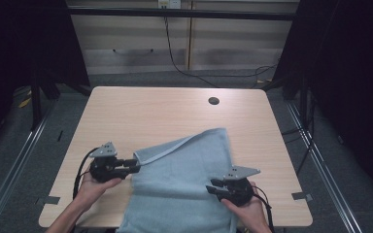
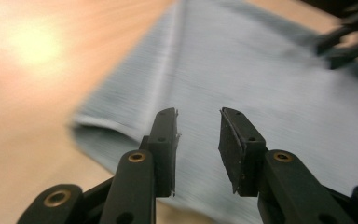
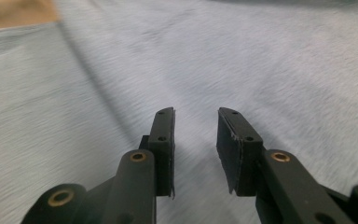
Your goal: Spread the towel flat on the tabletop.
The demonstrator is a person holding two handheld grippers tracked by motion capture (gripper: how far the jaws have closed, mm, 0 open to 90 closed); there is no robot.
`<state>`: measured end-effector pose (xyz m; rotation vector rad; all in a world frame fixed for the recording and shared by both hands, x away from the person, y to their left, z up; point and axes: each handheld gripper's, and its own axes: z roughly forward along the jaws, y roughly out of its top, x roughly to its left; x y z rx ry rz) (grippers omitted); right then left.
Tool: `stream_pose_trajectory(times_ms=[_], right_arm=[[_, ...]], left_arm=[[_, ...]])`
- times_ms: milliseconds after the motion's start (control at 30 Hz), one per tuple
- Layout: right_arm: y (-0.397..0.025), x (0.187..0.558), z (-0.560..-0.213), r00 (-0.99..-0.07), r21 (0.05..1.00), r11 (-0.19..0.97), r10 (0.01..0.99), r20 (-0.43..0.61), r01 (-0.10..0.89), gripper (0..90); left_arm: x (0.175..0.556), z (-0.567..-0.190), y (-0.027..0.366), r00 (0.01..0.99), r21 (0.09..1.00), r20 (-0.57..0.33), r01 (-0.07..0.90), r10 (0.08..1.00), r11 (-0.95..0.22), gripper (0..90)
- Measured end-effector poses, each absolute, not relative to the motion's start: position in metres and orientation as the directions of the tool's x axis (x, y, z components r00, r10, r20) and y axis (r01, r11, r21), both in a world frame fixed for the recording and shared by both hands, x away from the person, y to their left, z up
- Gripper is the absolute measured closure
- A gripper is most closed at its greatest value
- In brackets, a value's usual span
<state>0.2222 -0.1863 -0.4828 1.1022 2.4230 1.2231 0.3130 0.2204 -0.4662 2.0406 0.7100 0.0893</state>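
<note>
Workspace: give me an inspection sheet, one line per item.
Surface: light wooden table, with a round dark hole near its far edge.
Job's things: light blue towel lying folded, its near end hanging over the table's front edge.
Clutter: nothing seen.
Grippers: left claw open at the towel's left edge corner; right claw open over the towel's right part; neither grips the cloth.
Cables: black cable looping from the left claw; another cable trailing on the floor behind the table.
Surroundings: grey floor, pale wall panels behind, dark curtains at both sides.
</note>
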Motion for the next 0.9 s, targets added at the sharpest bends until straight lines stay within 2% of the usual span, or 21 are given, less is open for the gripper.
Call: stream_pose_trajectory(times_ms=[67,133,333,533,600,667,767,800,900], right_arm=[[-0.186,0.232,-0.488,-0.691,0.756,0.376,0.709,0.137,0.536,67.2],[-0.186,0.236,-0.493,-0.687,0.745,0.383,0.714,0.137,0.547,67.2],[-0.191,0.235,-0.502,-0.679,0.729,0.386,0.719,0.146,0.565,66.6],[-0.191,0.235,-0.503,-0.678,0.730,0.384,0.720,0.147,0.566,65.8],[-0.191,0.235,-0.503,-0.678,0.730,0.383,0.719,0.149,0.566,65.7],[-0.191,0.235,-0.503,-0.678,0.730,0.382,0.720,0.150,0.567,65.7],[-0.191,0.235,-0.503,-0.677,0.729,0.383,0.720,0.149,0.567,65.4],[-0.191,0.235,-0.503,-0.677,0.729,0.383,0.720,0.149,0.568,65.3],[-0.191,0.235,-0.503,-0.677,0.728,0.382,0.720,0.153,0.570,65.2]], left_arm=[[0.331,-0.472,0.214,0.816,0.791,-0.220,0.469,0.534,-0.392,66.1],[0.347,-0.482,0.207,0.807,0.784,-0.188,0.466,0.560,-0.409,64.5],[0.356,-0.496,0.195,0.813,0.756,-0.138,0.455,0.566,-0.471,57.9],[0.351,-0.503,0.186,0.833,0.741,-0.098,0.426,0.544,-0.519,54.9],[0.350,-0.503,0.185,0.838,0.736,-0.052,0.400,0.543,-0.546,55.3],[0.348,-0.502,0.183,0.832,0.727,0.006,0.378,0.555,-0.574,65.9],[0.353,-0.499,0.187,0.819,0.742,-0.033,0.404,0.573,-0.535,84.7],[0.354,-0.497,0.189,0.814,0.747,-0.053,0.417,0.579,-0.518,87.9],[0.364,-0.483,0.197,0.794,0.782,-0.093,0.432,0.601,-0.449,88.4]])
